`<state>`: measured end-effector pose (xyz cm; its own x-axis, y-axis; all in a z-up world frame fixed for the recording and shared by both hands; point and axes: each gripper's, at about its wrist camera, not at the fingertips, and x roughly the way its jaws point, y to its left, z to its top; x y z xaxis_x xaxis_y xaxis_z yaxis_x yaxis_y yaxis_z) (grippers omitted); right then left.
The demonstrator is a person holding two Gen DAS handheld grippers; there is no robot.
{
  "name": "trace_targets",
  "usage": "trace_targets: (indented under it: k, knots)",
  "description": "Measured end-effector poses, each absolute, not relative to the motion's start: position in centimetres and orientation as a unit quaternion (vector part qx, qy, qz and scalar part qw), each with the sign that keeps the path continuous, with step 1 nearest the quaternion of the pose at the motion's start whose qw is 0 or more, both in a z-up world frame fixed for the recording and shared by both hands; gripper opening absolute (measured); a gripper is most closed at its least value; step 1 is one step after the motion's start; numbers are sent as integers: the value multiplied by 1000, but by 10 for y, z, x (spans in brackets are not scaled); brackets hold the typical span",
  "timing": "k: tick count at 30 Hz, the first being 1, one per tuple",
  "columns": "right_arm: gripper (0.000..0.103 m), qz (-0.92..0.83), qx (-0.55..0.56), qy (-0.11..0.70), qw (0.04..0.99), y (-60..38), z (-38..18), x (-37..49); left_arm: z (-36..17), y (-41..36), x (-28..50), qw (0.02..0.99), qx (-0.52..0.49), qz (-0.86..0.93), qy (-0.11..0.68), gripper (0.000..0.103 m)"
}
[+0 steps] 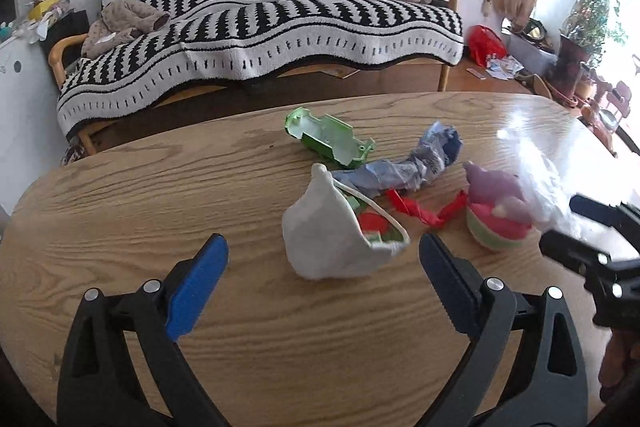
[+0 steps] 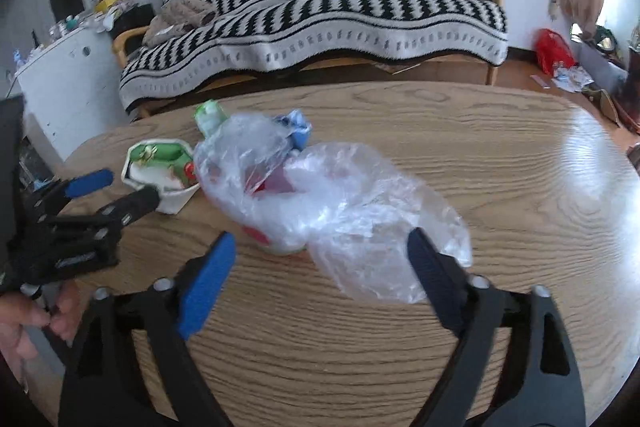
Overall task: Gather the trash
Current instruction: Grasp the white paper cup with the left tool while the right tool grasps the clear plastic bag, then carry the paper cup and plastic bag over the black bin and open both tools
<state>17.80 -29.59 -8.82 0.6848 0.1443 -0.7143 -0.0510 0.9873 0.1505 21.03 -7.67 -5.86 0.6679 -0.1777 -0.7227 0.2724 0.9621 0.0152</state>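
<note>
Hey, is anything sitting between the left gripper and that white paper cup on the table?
Nothing visible. The left gripper is open, and the cup lies tipped just ahead of its fingertips with only bare table around.

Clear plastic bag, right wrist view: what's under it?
Through the clear crumpled plastic bag a pink-and-green round container and purple piece show; crumpled blue paper peeks out behind. Anything else is hidden.

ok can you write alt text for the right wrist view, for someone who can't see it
An open right gripper points at a crumpled clear plastic bag lying on a wooden table. To its left, the open left gripper reaches toward a white paper cup. A striped sofa stands behind the table.
</note>
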Motion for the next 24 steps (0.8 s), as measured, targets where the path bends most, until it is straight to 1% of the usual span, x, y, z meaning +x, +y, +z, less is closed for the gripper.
trace_targets:
  k: [1,2,3,4,5,8,13,18,24]
  knots:
    - [35,56,53,401,913,-293,-91,178,-60,-76,213,910,57,-122,391,93]
    - [21,56,51,407,910,-293,-92,178,-60,-76,214,910,53,-123,393,93]
    - [20,57,52,407,910,-293,-93,176,-61,-77,214,910,54,-123,391,93]
    - [15,56,53,405,911,-295,-93,174,-60,-78,213,912,60,-121,387,85]
    - [13,55,54,403,912,-297,-93,171,-60,-80,212,912,62,-124,387,64]
    - [11,52,72,396,914,-308,-87,164,-58,-81,207,910,63,-129,389,58]
    - [11,50,99,380,918,-322,-69,145,-53,-79,188,911,67,-135,384,56]
    - [11,42,92,371,923,-327,-50,120,-40,-76,165,911,61,-136,384,56]
    - [11,9,103,354,929,-360,-29,62,-10,-104,129,918,68,-161,356,56]
